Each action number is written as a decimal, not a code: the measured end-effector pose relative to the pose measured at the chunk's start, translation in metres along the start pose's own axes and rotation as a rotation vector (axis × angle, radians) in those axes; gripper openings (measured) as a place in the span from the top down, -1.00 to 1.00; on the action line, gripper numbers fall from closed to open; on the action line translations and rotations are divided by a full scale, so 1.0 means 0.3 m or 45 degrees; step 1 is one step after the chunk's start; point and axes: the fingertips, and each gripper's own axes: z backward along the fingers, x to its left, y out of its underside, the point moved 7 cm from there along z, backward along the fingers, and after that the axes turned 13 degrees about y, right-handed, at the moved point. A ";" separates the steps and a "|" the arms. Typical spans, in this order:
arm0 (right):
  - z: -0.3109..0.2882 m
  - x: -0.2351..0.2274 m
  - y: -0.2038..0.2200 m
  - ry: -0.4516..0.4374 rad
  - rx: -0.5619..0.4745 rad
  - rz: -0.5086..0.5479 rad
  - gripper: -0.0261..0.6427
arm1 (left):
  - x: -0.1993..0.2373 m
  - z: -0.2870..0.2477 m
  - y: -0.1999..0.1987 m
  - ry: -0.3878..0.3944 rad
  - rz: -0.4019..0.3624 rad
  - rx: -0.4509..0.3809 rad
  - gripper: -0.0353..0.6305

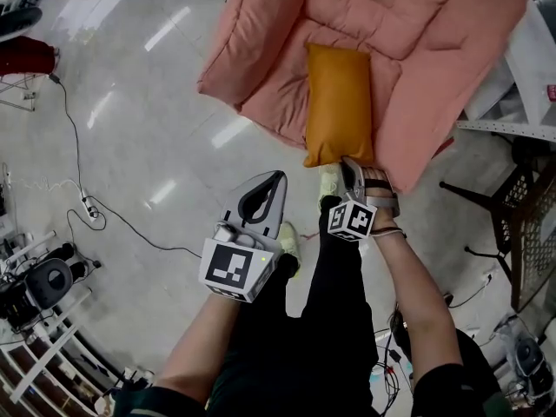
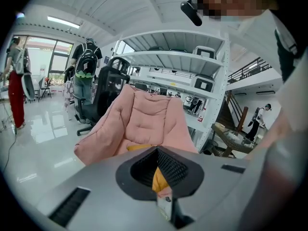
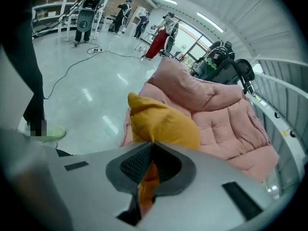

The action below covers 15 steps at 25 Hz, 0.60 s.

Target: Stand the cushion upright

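An orange cushion (image 1: 339,102) lies flat on the seat of a pink padded lounge chair (image 1: 417,42), its long side running away from me. My right gripper (image 1: 352,165) is at the cushion's near edge. In the right gripper view its jaws (image 3: 152,143) are shut on a pinch of the orange cushion (image 3: 163,121) fabric. My left gripper (image 1: 276,176) hangs over the floor, left of and short of the cushion, touching nothing. Its tips (image 2: 157,149) meet, with a sliver of the cushion (image 2: 139,147) and the pink chair (image 2: 144,119) visible beyond.
A cable and power strip (image 1: 87,208) lie on the glossy floor to the left. A white shelf rack (image 1: 521,129) and a black stand (image 1: 486,207) sit right of the chair. A black office chair (image 2: 108,88) and white shelving (image 2: 183,57) stand behind it.
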 end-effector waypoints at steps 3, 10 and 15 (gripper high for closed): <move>0.019 -0.097 -0.028 0.003 -0.008 -0.042 0.89 | -0.019 0.002 -0.066 0.006 -0.011 -0.018 0.88; 0.066 -0.363 -0.087 -0.015 0.019 -0.206 0.90 | -0.060 -0.009 -0.244 0.012 -0.042 -0.057 0.88; 0.042 -0.552 -0.114 -0.042 0.060 -0.361 0.90 | -0.059 -0.041 -0.349 0.017 -0.054 -0.067 0.88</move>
